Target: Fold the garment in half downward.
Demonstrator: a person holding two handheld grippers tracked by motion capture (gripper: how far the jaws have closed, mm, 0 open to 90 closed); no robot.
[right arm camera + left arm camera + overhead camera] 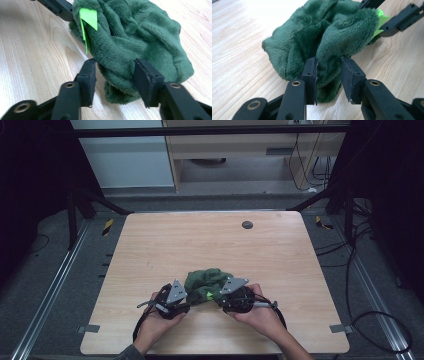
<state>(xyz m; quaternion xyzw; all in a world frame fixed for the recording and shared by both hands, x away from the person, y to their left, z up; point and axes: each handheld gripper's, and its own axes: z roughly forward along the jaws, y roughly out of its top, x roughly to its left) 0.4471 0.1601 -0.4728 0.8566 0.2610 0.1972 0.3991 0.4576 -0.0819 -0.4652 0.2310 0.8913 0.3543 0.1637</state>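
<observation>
Jaws of both my left gripper [328,75] and right gripper [113,80] stand parted, fabric loose between them, around the crumpled green plush cloth [206,281] lying on the wooden surface [200,240] near its front edge.

Lab: framed rig [210,130], floor cables [370,320]

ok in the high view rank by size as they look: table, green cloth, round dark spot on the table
1. table
2. green cloth
3. round dark spot, clearly the smallest
</observation>
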